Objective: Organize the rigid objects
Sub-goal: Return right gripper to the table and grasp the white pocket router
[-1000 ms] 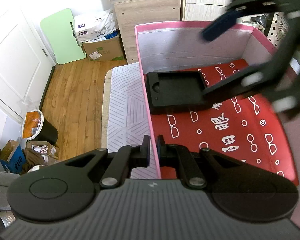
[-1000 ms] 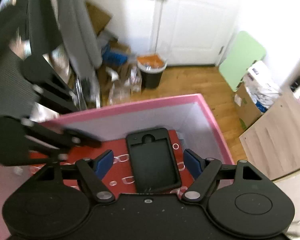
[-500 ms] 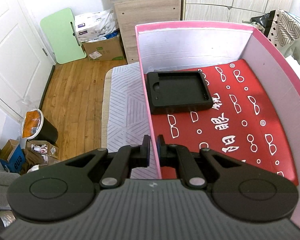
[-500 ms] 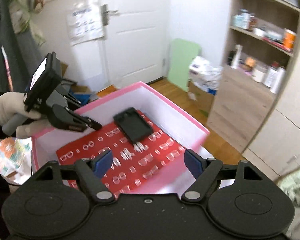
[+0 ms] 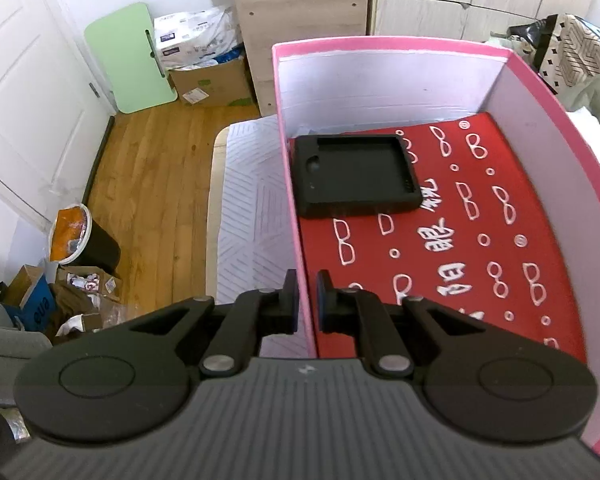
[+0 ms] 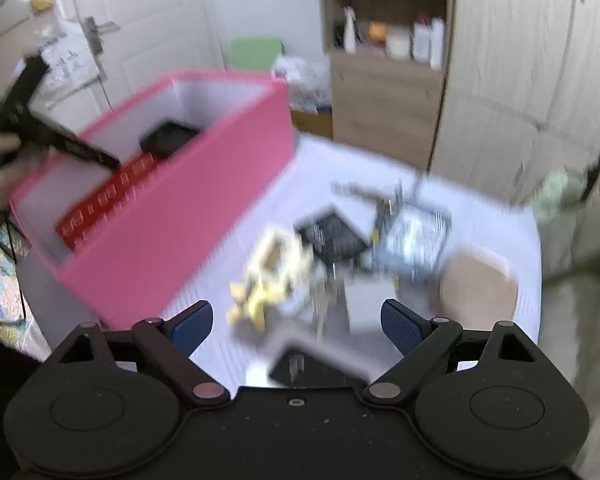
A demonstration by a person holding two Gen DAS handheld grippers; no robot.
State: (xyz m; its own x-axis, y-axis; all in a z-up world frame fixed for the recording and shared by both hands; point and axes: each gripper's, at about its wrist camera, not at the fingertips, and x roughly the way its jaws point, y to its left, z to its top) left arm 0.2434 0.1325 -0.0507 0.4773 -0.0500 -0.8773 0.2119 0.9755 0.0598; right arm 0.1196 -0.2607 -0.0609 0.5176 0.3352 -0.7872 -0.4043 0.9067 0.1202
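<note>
Grippers split: left gripper (image 5: 305, 300) clamped on pink box (image 5: 388, 46) wall, right gripper (image 6: 296, 322) empty.
Black case (image 5: 356, 176) lay flat in box's far-left corner on red lining. Right jaws wide, just been opening, nothing between them, hovered over blurred clutter (image 6: 340, 240) on white bedspread (image 6: 480, 208) beside box.

My left gripper (image 5: 304, 300) straddles the near-left wall of the box (image 5: 380, 46). A case (image 5: 356, 176) lies inside at the far-left corner. Loose objects (image 6: 340, 248) lie on the bed (image 6: 480, 208), right of the box.
</note>
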